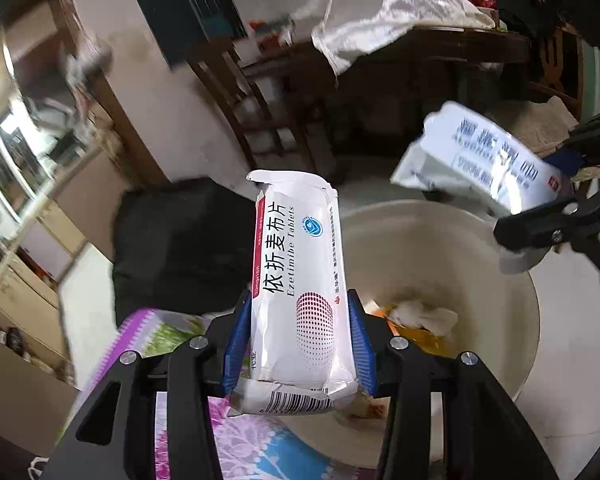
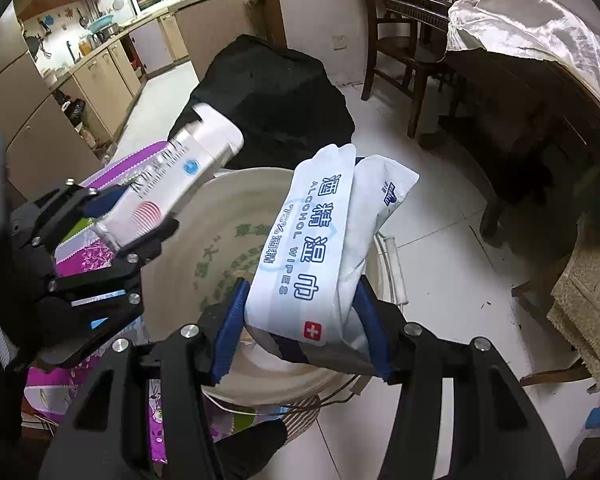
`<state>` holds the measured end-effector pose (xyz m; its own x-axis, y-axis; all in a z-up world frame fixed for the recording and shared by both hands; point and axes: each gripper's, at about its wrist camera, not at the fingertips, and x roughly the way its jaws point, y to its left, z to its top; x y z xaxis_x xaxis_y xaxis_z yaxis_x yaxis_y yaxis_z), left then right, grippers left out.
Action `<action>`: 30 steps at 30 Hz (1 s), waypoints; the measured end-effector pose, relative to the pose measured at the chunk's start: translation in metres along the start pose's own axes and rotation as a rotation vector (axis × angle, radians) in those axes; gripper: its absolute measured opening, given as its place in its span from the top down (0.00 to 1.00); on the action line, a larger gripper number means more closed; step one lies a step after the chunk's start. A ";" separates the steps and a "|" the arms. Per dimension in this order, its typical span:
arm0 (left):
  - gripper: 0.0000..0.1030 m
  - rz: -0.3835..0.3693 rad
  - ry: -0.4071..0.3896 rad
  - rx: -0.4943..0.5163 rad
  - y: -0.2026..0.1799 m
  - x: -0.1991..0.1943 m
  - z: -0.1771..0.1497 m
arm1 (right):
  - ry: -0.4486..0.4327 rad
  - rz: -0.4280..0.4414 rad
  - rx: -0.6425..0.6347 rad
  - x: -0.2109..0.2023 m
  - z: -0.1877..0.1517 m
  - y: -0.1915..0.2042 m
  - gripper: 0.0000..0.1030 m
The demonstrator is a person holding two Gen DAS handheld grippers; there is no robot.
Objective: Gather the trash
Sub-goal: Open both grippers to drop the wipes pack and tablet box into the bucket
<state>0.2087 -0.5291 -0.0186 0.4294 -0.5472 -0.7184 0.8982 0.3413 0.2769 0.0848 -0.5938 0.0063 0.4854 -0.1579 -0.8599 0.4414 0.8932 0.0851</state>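
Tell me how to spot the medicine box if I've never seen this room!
Find the big cream bucket on the floor with trash in the bottom. Two black grippers hang over it; the left gripper pinches the medicine box. It's the stiff white carton with a red dotted circle and "Ezetimibe Tablets", not the soft blue-lettered alcohol wipes pack in the right gripper.
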 end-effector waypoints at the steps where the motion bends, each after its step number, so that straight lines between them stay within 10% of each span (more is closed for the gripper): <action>1: 0.55 -0.046 0.031 -0.006 0.003 0.009 0.002 | 0.007 -0.005 -0.004 0.001 0.002 0.000 0.50; 8: 0.55 -0.221 0.149 -0.002 0.013 0.042 0.002 | 0.086 -0.011 -0.021 0.016 0.013 0.000 0.50; 30: 0.42 -0.188 0.169 -0.013 0.026 0.056 -0.025 | 0.145 0.017 -0.026 0.053 0.015 0.000 0.39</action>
<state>0.2538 -0.5322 -0.0675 0.2323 -0.4664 -0.8535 0.9590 0.2560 0.1212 0.1214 -0.6083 -0.0318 0.3780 -0.0816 -0.9222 0.4132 0.9063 0.0892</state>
